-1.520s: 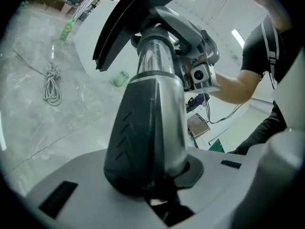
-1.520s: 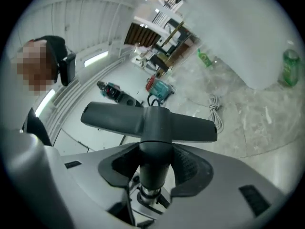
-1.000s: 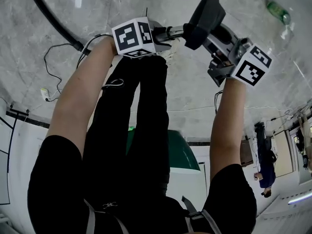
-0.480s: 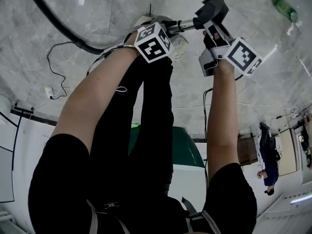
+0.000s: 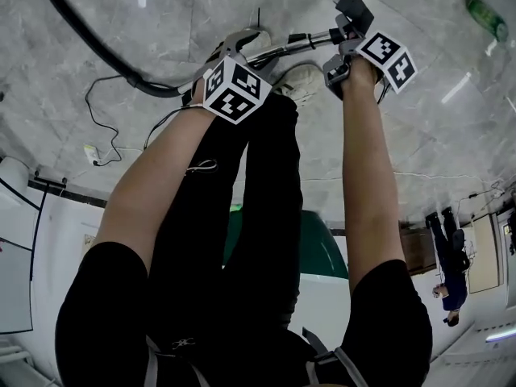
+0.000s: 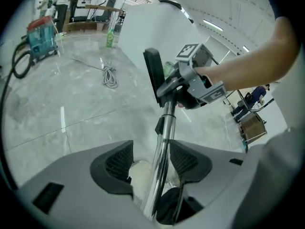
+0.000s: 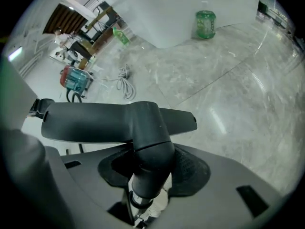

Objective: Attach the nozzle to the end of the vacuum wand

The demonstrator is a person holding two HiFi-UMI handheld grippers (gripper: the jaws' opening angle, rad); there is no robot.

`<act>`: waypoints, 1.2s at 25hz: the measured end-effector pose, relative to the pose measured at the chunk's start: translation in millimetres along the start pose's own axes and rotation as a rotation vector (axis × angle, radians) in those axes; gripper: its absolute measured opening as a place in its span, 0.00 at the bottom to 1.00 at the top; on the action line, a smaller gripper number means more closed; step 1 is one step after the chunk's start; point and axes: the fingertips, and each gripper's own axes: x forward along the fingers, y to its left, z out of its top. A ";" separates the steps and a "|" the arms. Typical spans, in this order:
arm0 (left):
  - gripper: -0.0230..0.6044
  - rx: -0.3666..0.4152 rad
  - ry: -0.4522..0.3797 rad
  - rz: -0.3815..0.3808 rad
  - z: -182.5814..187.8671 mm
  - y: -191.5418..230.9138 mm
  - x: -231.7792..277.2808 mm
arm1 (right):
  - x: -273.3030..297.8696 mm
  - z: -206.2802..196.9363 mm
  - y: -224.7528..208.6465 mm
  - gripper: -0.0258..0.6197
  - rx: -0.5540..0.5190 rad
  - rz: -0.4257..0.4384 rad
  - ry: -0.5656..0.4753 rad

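Note:
The chrome vacuum wand (image 6: 163, 142) runs up between the pads of my left gripper (image 6: 152, 152). Its jaws have just been opening and stand wide, with a gap beside the tube. The wand's far end meets the black nozzle (image 6: 152, 75), which my right gripper (image 6: 198, 80) holds. In the right gripper view the nozzle (image 7: 119, 120) lies crosswise. My right gripper (image 7: 153, 163) is shut on its round neck, and a chrome ring shows below. In the head view both grippers, left (image 5: 239, 51) and right (image 5: 348, 40), reach down to the floor, with the wand (image 5: 290, 47) between them and the nozzle (image 5: 355, 10) beyond.
A thick black hose (image 5: 89, 43) curves over the marble floor at the left, near a thin cable (image 5: 105, 127) and a white plug (image 5: 90, 153). My white shoe (image 5: 302, 79) is under the wand. A green bottle (image 5: 484, 10) lies far right. A teal machine (image 6: 40, 35) stands far off.
Both grippers have sunk toward the floor, moving up in the head view. Wand and nozzle went down with them, and the nozzle now looks smaller and farther off.

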 end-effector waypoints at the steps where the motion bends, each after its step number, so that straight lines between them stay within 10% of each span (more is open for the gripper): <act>1: 0.42 0.006 -0.010 0.005 2.4 3.7 -1.5 | 6.8 -0.1 -2.5 0.33 0.003 -0.015 -0.001; 21: 0.42 -0.046 -0.006 0.003 -10.5 61.1 20.0 | 130.2 -34.1 31.3 0.34 -0.139 0.145 0.144; 30: 0.42 -0.096 -0.030 0.040 -6.4 65.7 12.7 | 119.0 -44.8 18.2 0.46 -0.368 0.011 0.150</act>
